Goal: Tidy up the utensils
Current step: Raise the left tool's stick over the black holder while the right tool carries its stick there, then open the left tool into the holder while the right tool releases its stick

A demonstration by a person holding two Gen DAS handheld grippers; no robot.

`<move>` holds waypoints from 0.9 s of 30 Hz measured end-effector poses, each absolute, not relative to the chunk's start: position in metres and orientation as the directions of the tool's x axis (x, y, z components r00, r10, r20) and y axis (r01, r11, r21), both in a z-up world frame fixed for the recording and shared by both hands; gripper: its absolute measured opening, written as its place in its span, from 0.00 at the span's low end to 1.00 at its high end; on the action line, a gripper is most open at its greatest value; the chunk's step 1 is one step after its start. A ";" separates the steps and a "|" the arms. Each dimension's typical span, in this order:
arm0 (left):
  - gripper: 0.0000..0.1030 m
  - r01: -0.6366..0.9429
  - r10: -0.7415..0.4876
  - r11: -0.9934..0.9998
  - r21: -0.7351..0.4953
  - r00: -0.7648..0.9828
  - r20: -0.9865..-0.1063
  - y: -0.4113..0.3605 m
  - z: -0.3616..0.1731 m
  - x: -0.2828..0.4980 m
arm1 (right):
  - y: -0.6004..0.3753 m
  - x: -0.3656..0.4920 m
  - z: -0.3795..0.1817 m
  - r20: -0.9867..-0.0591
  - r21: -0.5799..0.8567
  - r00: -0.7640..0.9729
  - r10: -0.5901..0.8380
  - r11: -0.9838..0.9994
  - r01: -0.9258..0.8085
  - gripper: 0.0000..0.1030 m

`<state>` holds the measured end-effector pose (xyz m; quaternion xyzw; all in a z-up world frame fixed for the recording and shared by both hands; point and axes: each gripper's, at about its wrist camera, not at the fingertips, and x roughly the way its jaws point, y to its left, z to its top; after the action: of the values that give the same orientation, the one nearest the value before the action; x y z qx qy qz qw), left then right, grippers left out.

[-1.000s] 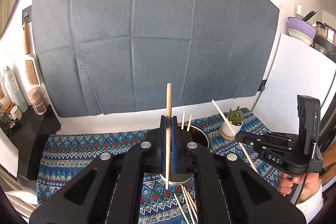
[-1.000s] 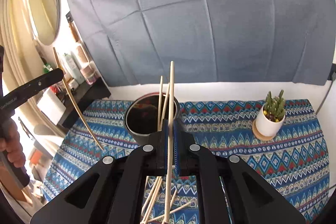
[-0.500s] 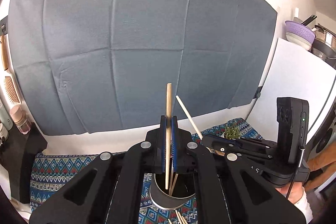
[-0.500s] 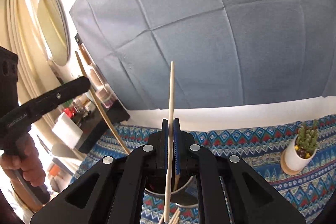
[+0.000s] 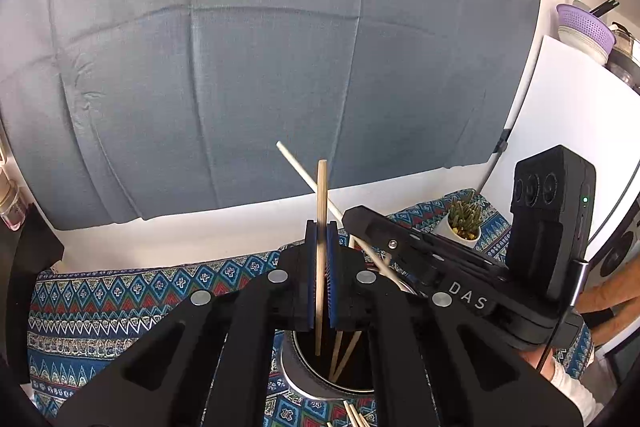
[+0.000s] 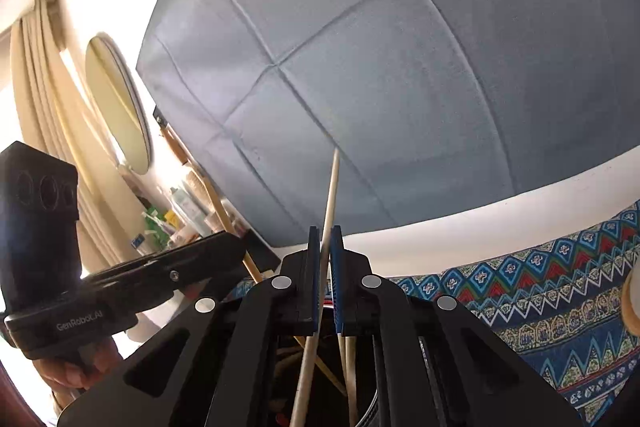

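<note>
Left tool (image 5: 320, 227): jaws closed on a single wooden chopstick (image 5: 321, 219), held near upright between the blue pads. Its lower end hangs inside the mouth of a round metal-rimmed holder (image 5: 294, 379) directly below the tool. Several other sticks already stand slanted inside that holder. A few loose chopsticks (image 5: 354, 415) lie on the cloth just in front of the holder's rim.

Right tool (image 6: 325, 231): jaws closed on a second chopstick (image 6: 331, 195), tilted slightly to the right at its top; its lower end reaches down into the same holder (image 6: 370, 411), among the sticks standing there. In the left wrist view this tool enters from the right, its stick crossing behind the left tool's stick. A hand (image 5: 612, 307) grips its handle at the right edge.

The counter is covered by a blue patterned cloth (image 5: 120, 291). Farther right on it stands a small cactus in a white pot (image 5: 462, 223). A grey backdrop (image 5: 280, 47) hangs on the wall behind. In the right wrist view, bottles and a round mirror (image 6: 118, 107) show at far left.
</note>
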<state>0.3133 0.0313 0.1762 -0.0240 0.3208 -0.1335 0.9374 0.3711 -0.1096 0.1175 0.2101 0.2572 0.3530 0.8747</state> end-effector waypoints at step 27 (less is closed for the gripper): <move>0.05 0.218 -0.283 0.959 -0.181 0.714 -0.641 0.043 0.145 0.264 | -0.140 0.281 0.146 -0.231 0.409 0.707 0.668 0.726 -0.553 0.05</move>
<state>0.2638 0.0432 0.1449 -0.0460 0.3532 -0.1356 0.9245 0.2815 -0.1404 0.1456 0.1569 0.1844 0.3353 0.9105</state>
